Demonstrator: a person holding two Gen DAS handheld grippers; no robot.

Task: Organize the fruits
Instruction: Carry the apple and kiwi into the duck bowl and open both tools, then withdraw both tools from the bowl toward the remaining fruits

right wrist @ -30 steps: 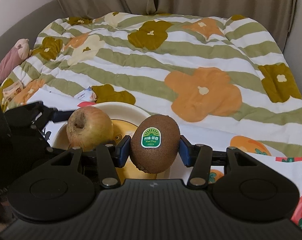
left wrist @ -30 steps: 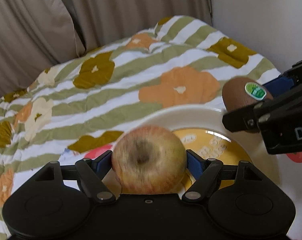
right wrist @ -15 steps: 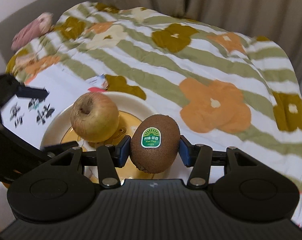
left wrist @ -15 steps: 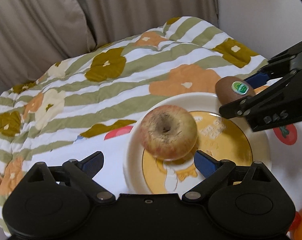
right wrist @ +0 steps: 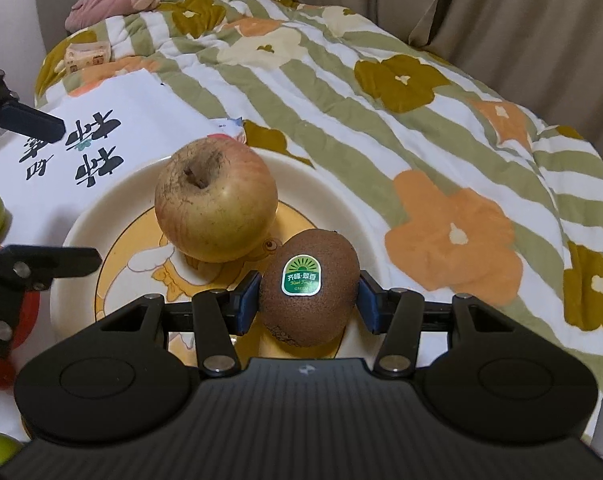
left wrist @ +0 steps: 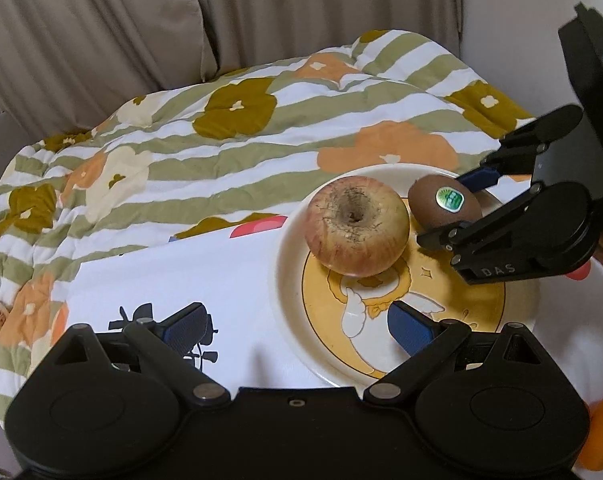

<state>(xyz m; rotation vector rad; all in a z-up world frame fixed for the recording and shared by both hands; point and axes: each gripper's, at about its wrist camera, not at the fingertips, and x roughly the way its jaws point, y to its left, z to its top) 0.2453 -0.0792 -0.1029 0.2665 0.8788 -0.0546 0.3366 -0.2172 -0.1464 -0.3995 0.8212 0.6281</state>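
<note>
**Apple on the plate, kiwi gripped just above it**

A striped, flower-printed quilt [right wrist: 421, 128] covers the bed, with beige curtains [left wrist: 101, 32] behind it. A white printed sheet [left wrist: 205, 276] lies over the quilt's near part and carries a cream plate [right wrist: 333, 196] with a yellow cartoon centre.

The apple [left wrist: 356, 226] sits stem-hollow up on the plate's far-left part, free of any grip. The left gripper [left wrist: 297, 330] has its fingers spread wide with nothing between them; one blue pad [left wrist: 409, 330] hangs over the plate's near part, the other over the white sheet.

The right gripper [right wrist: 307, 300] is clamped on the kiwi [right wrist: 310, 286], pads pressing both sides, green sticker facing up. The kiwi is over the plate's right part, just beside the apple; whether it touches the plate cannot be told.

A pink soft toy [right wrist: 113, 4] lies at the quilt's far-left corner.
</note>
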